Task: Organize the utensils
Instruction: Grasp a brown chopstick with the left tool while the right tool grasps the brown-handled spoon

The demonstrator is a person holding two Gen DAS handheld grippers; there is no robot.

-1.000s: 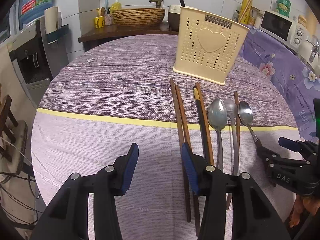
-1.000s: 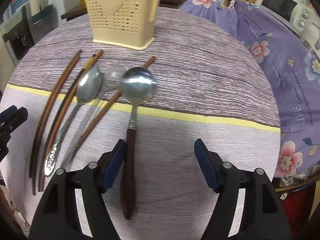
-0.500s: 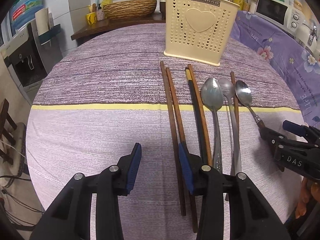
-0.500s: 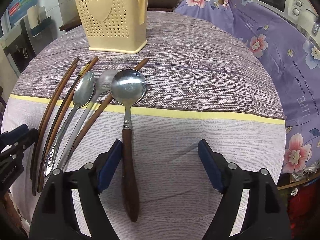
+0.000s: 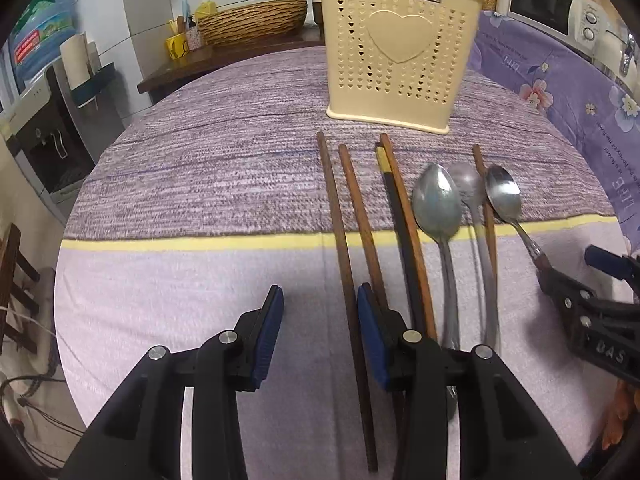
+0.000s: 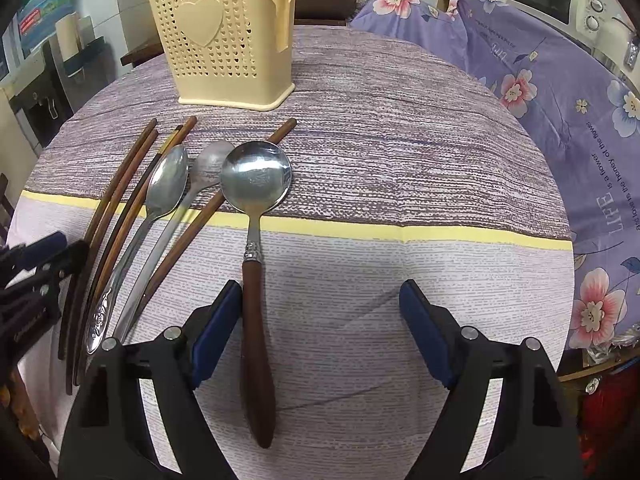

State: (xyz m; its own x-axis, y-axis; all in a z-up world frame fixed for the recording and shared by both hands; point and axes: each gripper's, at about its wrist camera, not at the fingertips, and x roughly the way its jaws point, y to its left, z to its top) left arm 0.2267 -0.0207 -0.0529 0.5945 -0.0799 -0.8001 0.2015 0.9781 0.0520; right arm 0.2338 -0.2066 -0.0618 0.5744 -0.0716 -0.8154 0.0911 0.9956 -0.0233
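Left wrist view: left tool [image 5: 318,336] released, jaws apart, low over the tabletop [image 5: 192,280]; nothing pinched; the leftmost brown chopstick [image 5: 345,264] runs between the jaws, close by the right pad, contact not clear; second brown chopstick [image 5: 362,224] just beside it; black chopstick with yellow tip [image 5: 398,224] and another brown one alongside; two steel spoons [image 5: 438,208] further right, bowls toward the cream utensil holder [image 5: 400,60], which stands upright beyond all tips. Right wrist view: right tool [image 6: 320,328] released, jaws opening; wooden-handled spoon [image 6: 256,320] lies flat between them, handle against or just beside the left pad; cannot tell which; fifth chopstick [image 6: 208,216] slanting under the spoons.
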